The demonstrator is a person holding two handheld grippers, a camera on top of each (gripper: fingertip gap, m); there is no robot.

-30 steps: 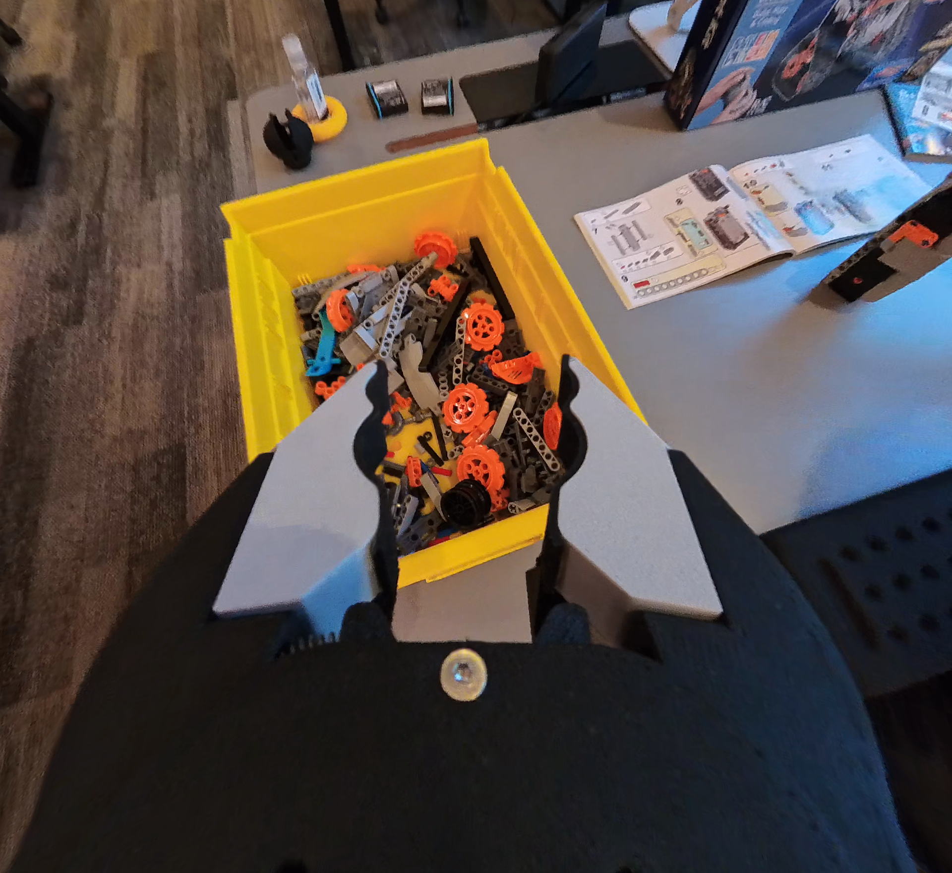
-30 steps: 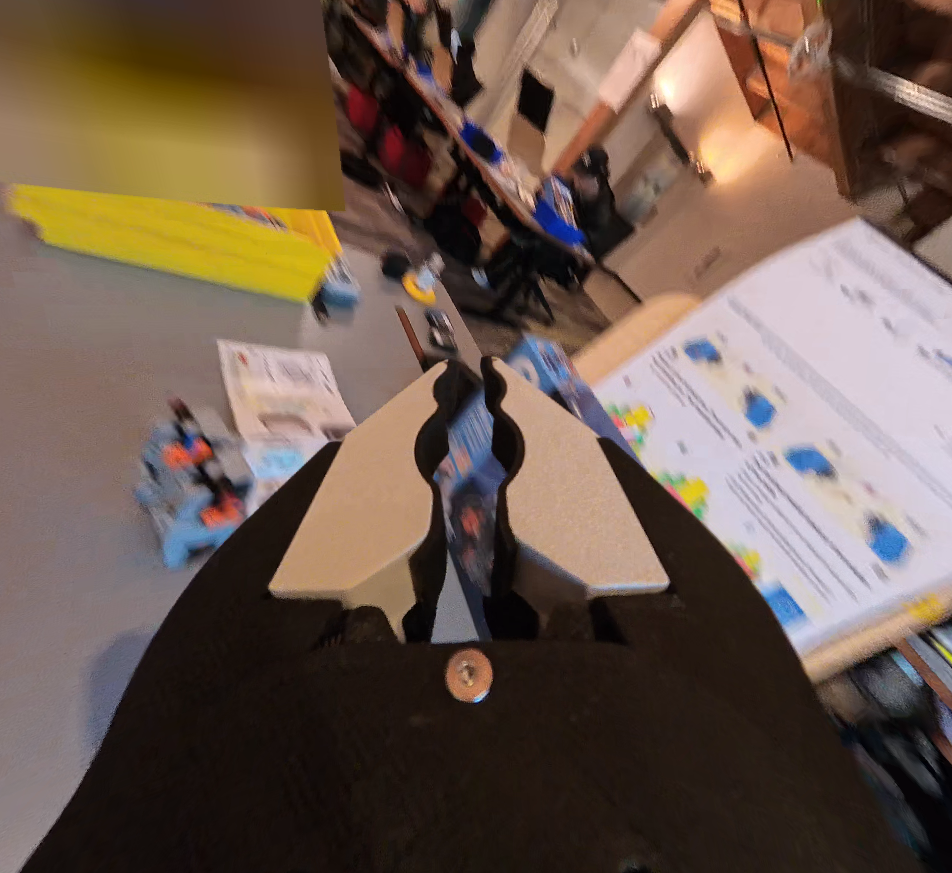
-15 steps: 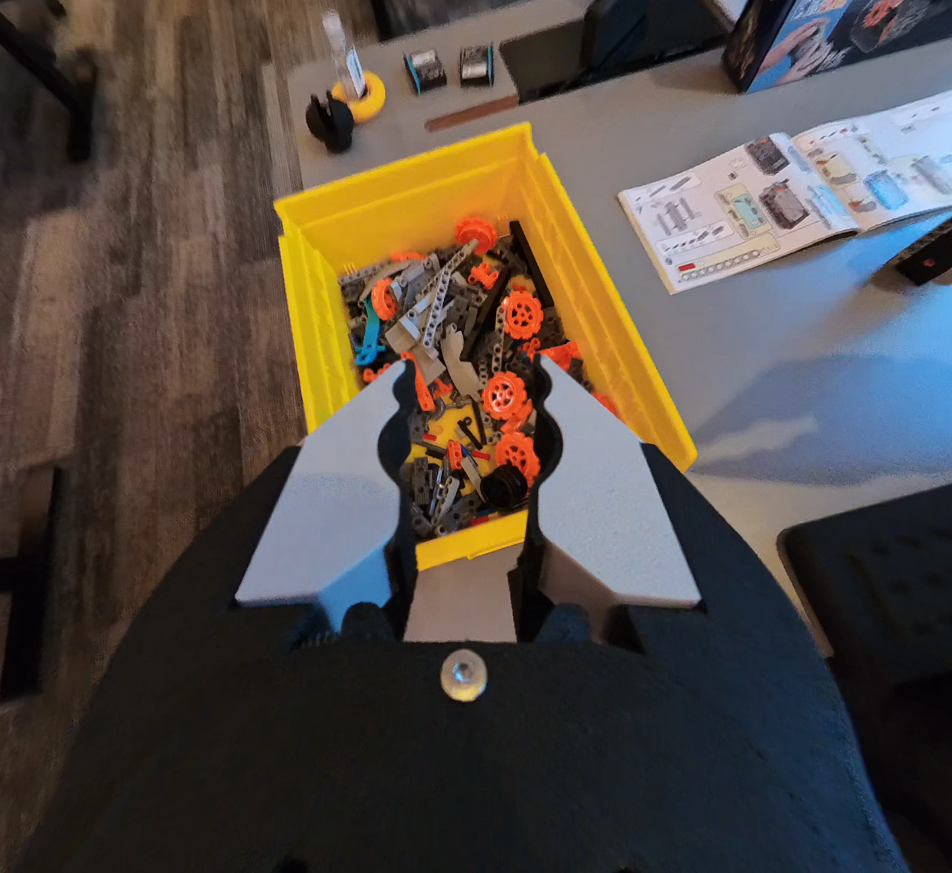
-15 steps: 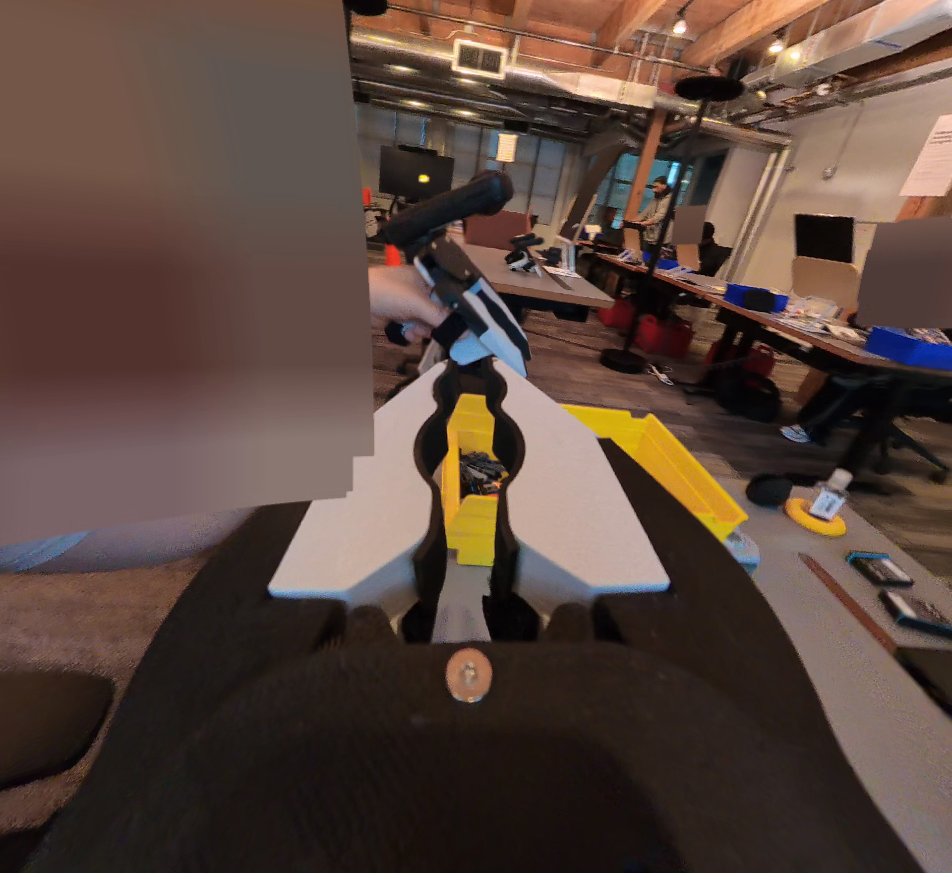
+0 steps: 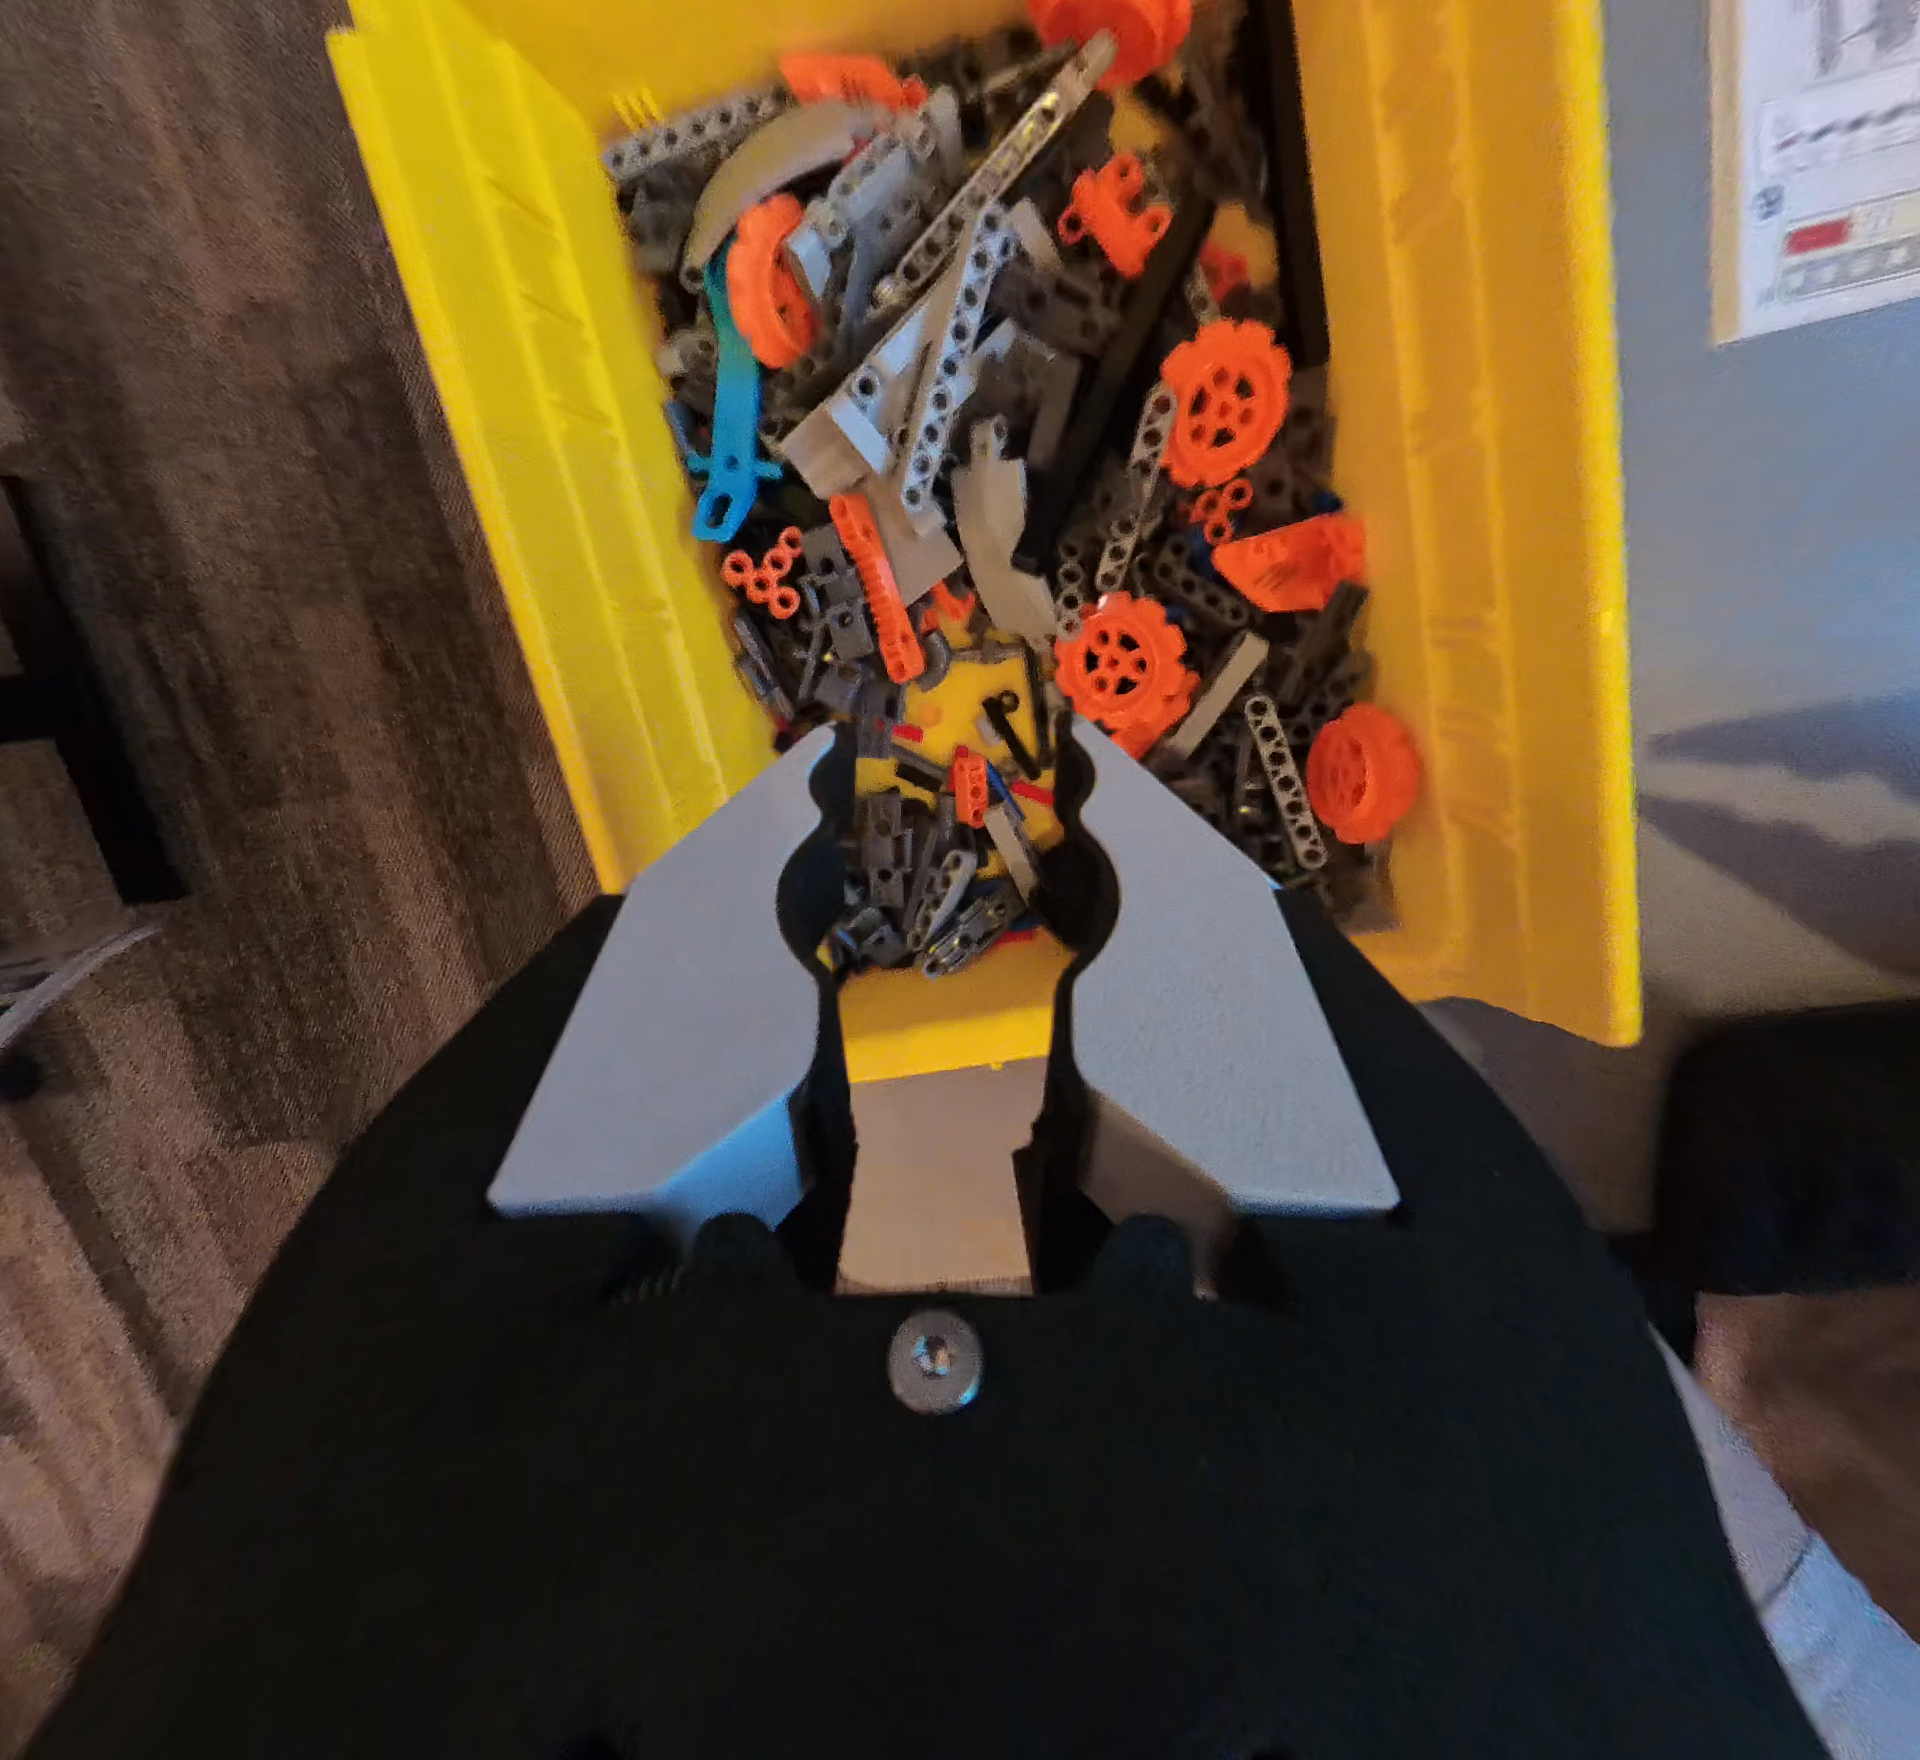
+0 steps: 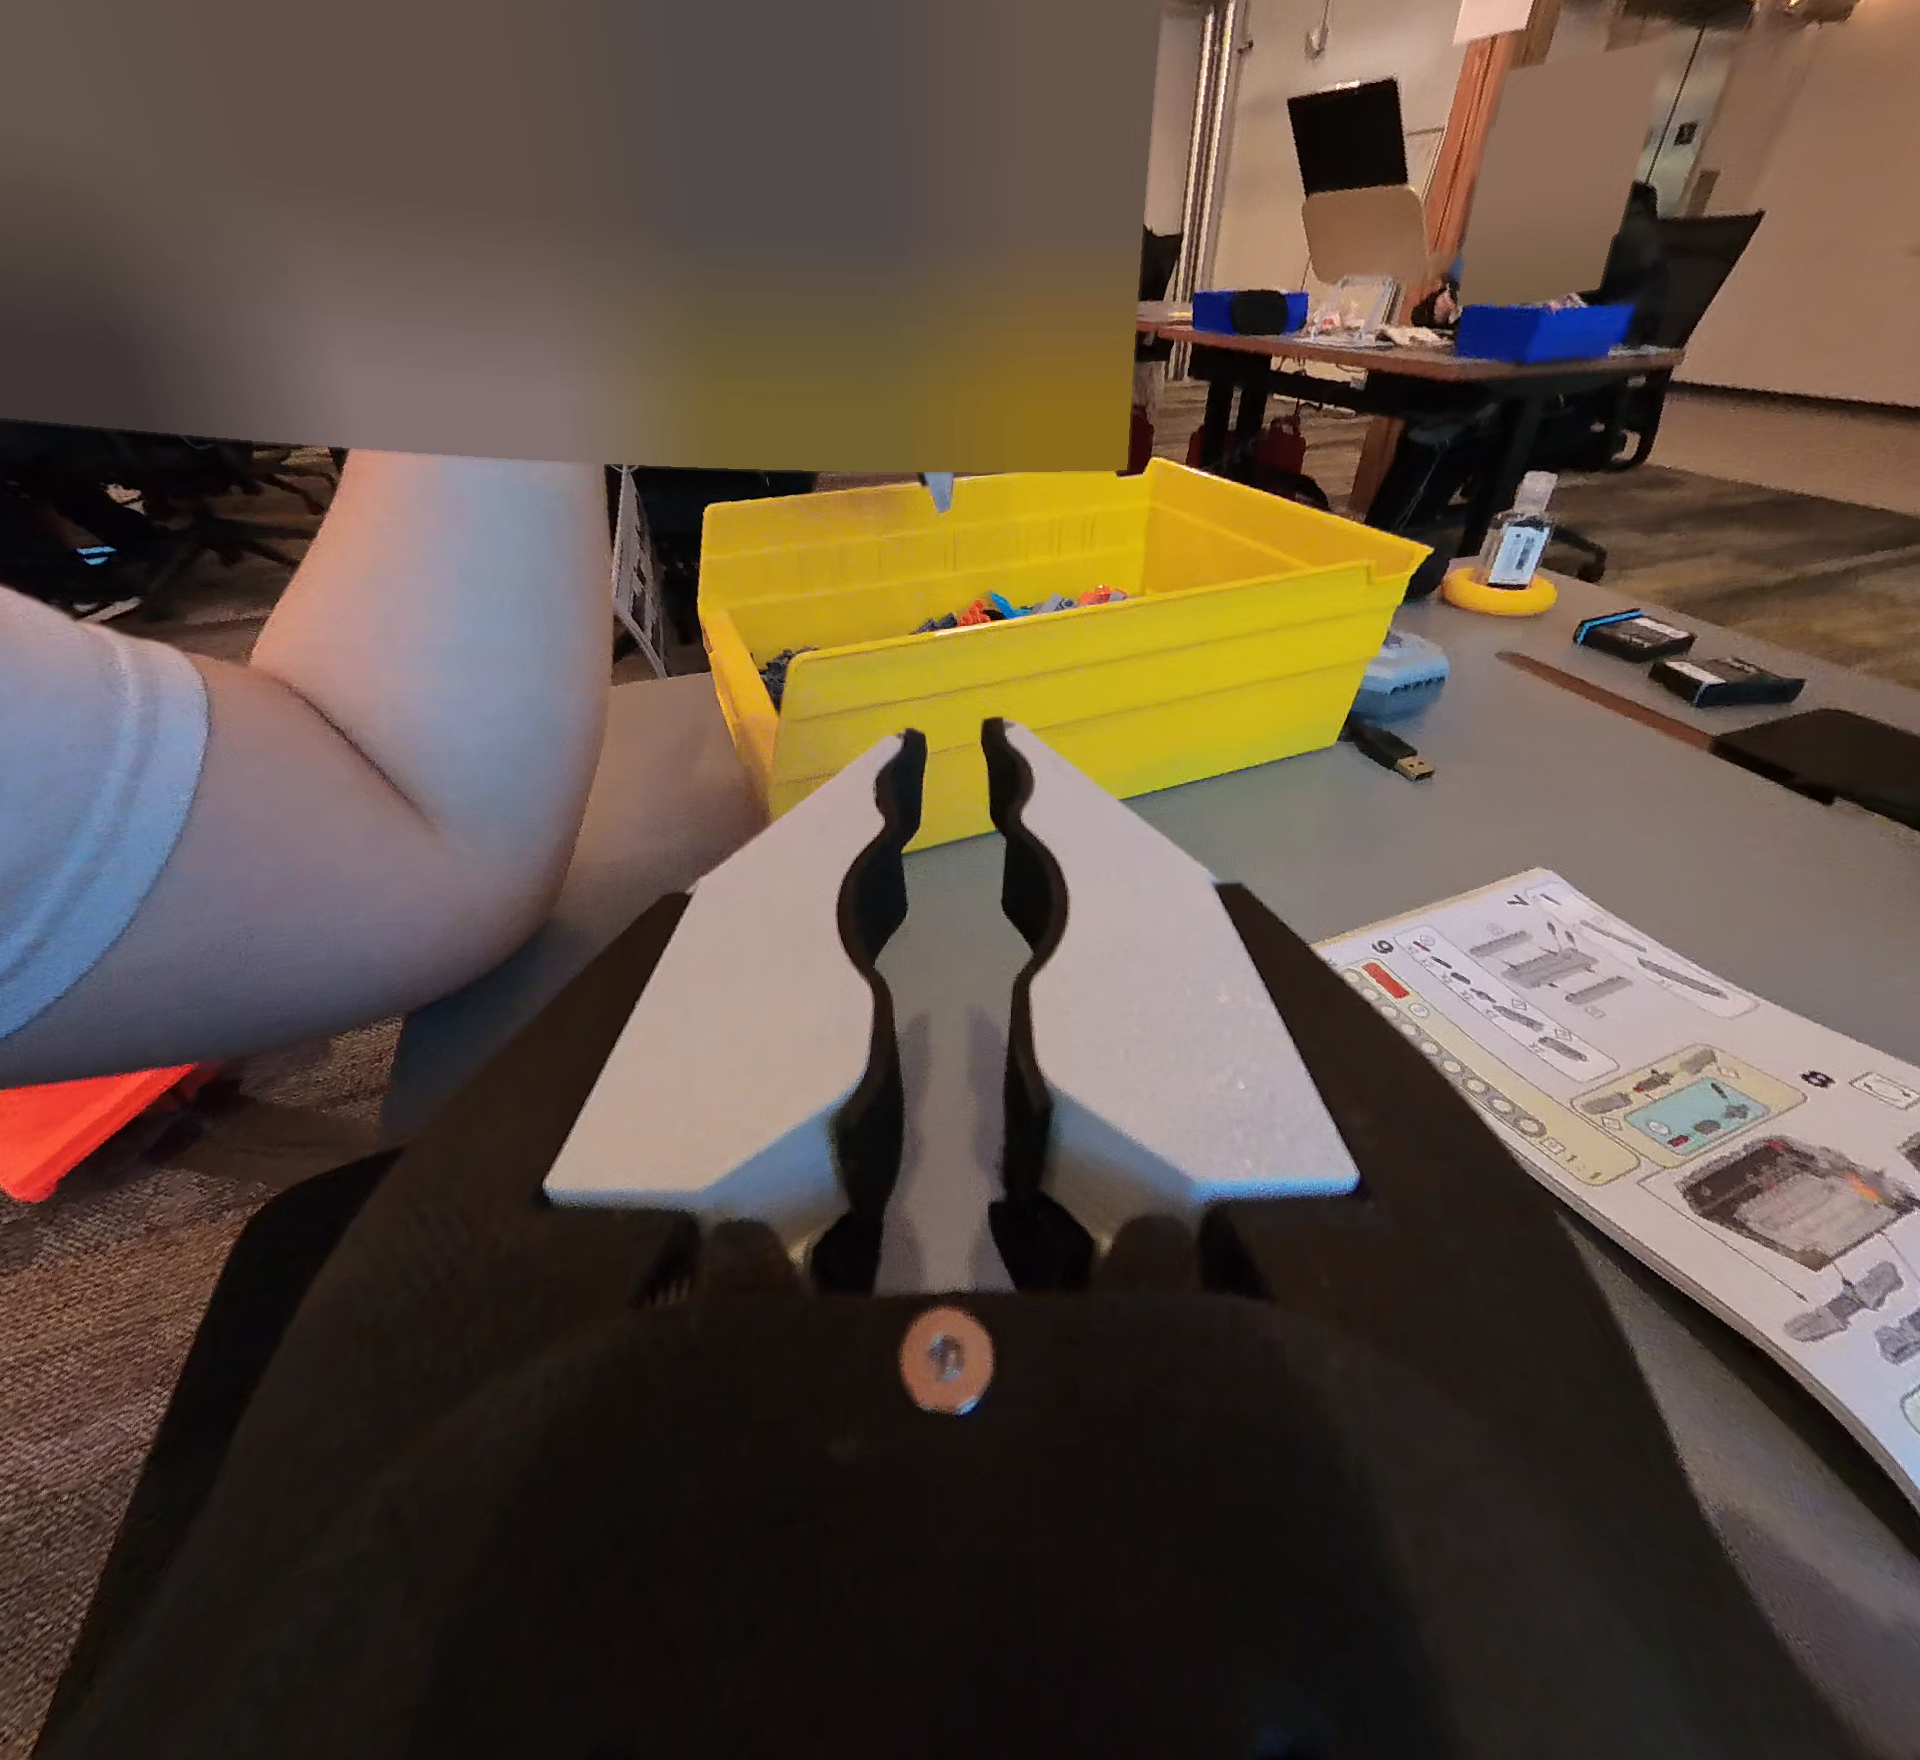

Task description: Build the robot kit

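Left tool [image 5: 956, 739] hangs over the near end of the yellow bin [image 5: 499, 276], jaws apart, nothing between them. Tips sit above small dark grey and orange building pieces [image 5: 940, 837] on the bin floor; can't tell if they touch. Rest of the bin is a heap of grey beams, with orange gear wheels [image 5: 1226, 401] right of centre and a blue piece [image 5: 732, 422] left of centre. Bin fills the upper middle of the left wrist frame, with wood floor [image 5: 208, 463] at left and an open instruction booklet [image 5: 1829, 89] at the right edge.

Right tool [image 6: 945, 734] is low over the grey desk [image 6: 1455, 837], jaws slightly apart, empty, pointed at the bin's side wall [image 6: 1091, 702] mid-frame. Person's bare arm [image 6: 395, 754] is at left, booklet [image 6: 1621, 1066] lower right. Yellow ring with small bottle [image 6: 1501, 583] stands on the desk right of the bin.
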